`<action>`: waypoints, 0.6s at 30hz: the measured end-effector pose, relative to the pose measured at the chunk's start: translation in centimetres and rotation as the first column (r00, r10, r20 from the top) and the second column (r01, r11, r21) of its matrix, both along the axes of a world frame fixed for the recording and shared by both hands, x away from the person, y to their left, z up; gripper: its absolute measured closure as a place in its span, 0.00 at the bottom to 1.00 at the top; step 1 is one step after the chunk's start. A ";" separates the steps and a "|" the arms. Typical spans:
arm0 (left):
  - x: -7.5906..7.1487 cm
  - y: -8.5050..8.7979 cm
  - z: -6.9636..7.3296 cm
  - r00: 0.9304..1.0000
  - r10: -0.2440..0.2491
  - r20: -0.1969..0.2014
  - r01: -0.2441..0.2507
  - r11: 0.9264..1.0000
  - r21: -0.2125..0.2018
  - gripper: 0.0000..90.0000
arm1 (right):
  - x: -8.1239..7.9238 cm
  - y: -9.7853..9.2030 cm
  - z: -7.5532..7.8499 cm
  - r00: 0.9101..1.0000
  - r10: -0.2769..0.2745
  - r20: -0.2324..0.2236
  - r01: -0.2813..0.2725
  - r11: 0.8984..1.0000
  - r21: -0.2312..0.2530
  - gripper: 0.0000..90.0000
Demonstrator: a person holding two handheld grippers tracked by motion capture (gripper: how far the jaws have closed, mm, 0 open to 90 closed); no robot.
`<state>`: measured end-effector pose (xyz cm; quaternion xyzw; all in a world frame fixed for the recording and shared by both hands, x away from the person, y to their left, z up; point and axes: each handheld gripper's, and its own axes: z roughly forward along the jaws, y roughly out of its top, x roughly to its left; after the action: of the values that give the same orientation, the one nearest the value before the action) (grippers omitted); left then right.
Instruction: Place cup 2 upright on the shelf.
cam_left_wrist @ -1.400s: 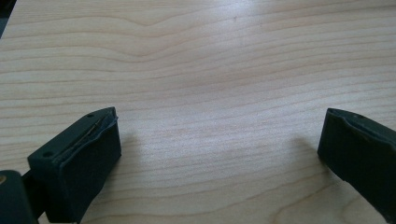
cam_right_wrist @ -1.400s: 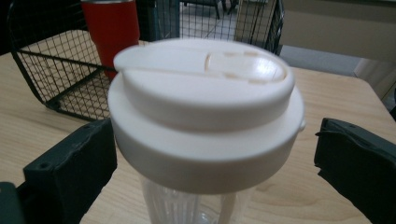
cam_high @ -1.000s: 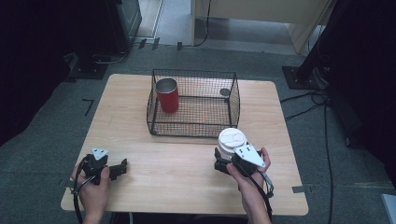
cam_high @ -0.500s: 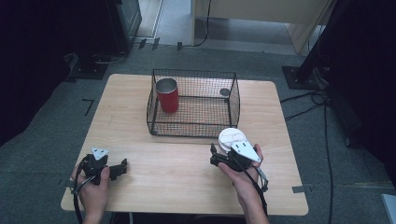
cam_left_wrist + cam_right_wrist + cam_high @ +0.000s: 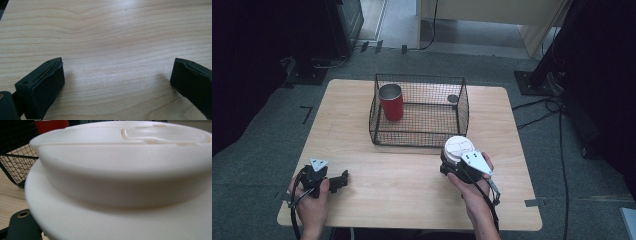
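Observation:
A white cup with a white plastic lid [image 5: 460, 147] stands near the table's right front, just in front of the wire basket [image 5: 417, 134]. My right gripper [image 5: 456, 161] is shut on the white cup below the lid. In the right gripper view the lid [image 5: 120, 170] looms very close, with one black jaw at the bottom left. A red cup [image 5: 391, 102] stands upright in the basket's back left corner. My left gripper [image 5: 339, 180] rests at the table's front left, open, with bare wood between its jaws [image 5: 117, 75].
A small grey round object [image 5: 453, 99] lies at the basket's back right. The wooden table [image 5: 412, 190] has bare wood between the two hands. Dark stands and cables sit on the floor around the table.
My right hand and gripper have turned and shifted slightly left around the white cup, which stays about where it was. The left gripper has not moved.

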<state>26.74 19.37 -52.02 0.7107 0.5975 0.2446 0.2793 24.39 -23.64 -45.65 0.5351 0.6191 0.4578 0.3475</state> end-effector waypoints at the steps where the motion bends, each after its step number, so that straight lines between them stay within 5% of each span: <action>1: 0.0 0.0 0.0 1.000 0.000 0.000 0.000 1.000 0.000 0.00 | -0.1 0.0 0.0 1.000 0.006 0.004 -0.005 1.000 -0.008 0.17; 18: 0.0 0.0 0.0 1.000 0.000 0.000 0.000 1.000 0.000 0.00 | -0.5 1.0 1.6 0.997 0.068 0.027 -0.068 0.997 0.026 0.18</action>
<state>26.74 19.37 -52.01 0.7107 0.5976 0.2445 0.2793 23.93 -22.61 -44.07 0.5125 0.6262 0.4844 0.3325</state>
